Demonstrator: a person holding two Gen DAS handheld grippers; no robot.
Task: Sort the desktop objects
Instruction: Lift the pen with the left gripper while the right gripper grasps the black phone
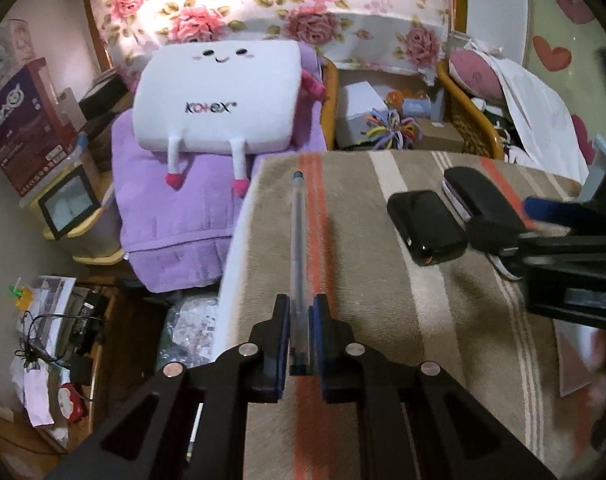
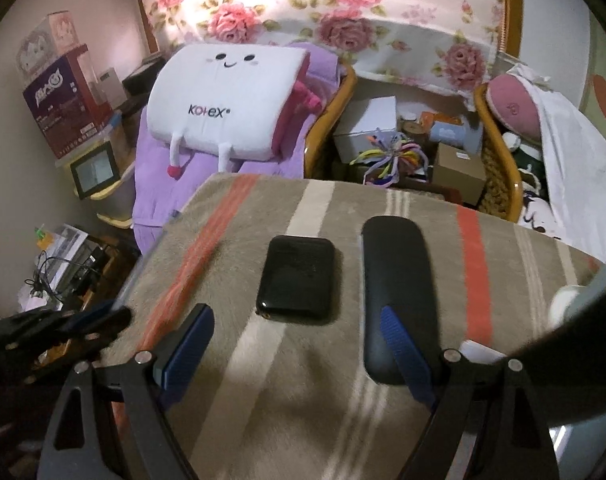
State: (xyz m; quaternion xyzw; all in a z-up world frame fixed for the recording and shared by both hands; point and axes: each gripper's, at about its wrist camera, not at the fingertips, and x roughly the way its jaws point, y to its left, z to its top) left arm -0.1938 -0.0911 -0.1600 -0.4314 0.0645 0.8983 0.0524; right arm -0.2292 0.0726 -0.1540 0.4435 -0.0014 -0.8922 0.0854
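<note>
My left gripper (image 1: 301, 309) is shut on a clear pen (image 1: 298, 232) with a dark tip; the pen sticks out forward over the striped blanket on the table (image 1: 383, 320). A small black rounded case (image 1: 425, 228) (image 2: 297, 280) lies beside a long black case (image 1: 483, 204) (image 2: 395, 272). My right gripper (image 2: 295, 314) (image 1: 519, 216) stands open just in front of both. Its left finger is over bare blanket and its right finger (image 2: 403, 348) overlaps the long case. In the right wrist view, the left gripper (image 2: 103, 316) shows at the left edge.
The table's left and far edges drop off to floor clutter. Behind stand a white plush pillow (image 1: 219, 100) on purple bedding, a rattan chair (image 2: 331, 120) and boxes (image 2: 367, 124). A white round object (image 2: 563, 300) and paper (image 2: 479, 350) sit at the table's right.
</note>
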